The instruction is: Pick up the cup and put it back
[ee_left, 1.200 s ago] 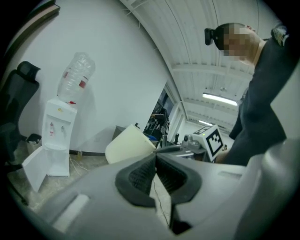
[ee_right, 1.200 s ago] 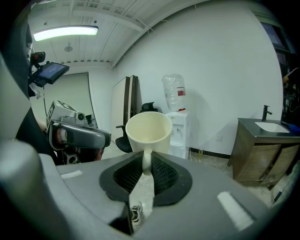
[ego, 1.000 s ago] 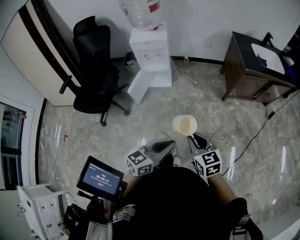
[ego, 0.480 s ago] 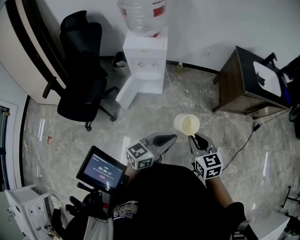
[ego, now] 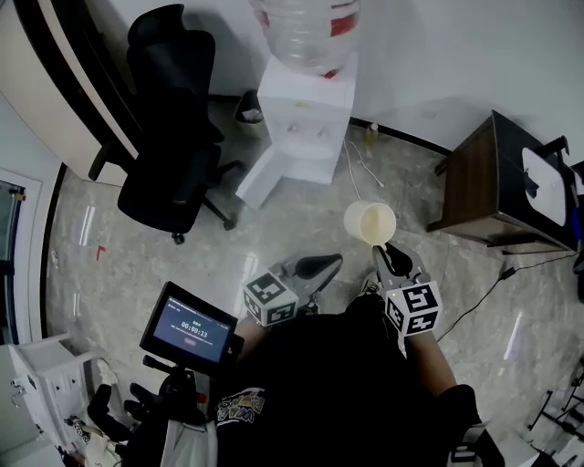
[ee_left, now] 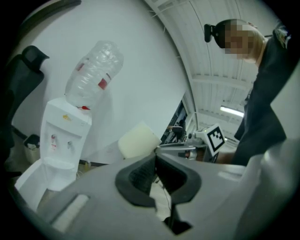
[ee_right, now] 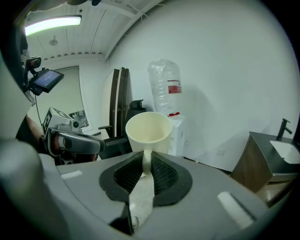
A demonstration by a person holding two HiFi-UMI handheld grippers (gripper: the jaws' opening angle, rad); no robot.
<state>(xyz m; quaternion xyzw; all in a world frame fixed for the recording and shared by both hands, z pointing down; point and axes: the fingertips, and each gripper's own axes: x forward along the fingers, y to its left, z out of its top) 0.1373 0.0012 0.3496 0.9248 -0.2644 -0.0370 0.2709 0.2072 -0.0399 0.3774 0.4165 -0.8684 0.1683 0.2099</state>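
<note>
A cream cup (ego: 370,222) hangs in the air above the marble floor, mouth up. My right gripper (ego: 387,252) is shut on its handle; in the right gripper view the cup (ee_right: 148,132) sits upright just past the black pads, which pinch the thin handle (ee_right: 146,159). My left gripper (ego: 325,265) is held level beside it on the left, jaws together with nothing between them. The left gripper view shows the cup (ee_left: 137,140) from the side, just beyond that gripper (ee_left: 155,161).
A white water dispenser (ego: 306,114) with a clear bottle (ego: 310,27) stands against the wall ahead. A black office chair (ego: 173,137) is at left, a dark wooden cabinet (ego: 497,187) with a sink at right. Cables trail on the floor (ego: 137,255). A small screen (ego: 189,325) is mounted low left.
The view has shifted toward the dispenser and the cabinet has slid right. Both grippers keep their pose, the cup still in the right one.
</note>
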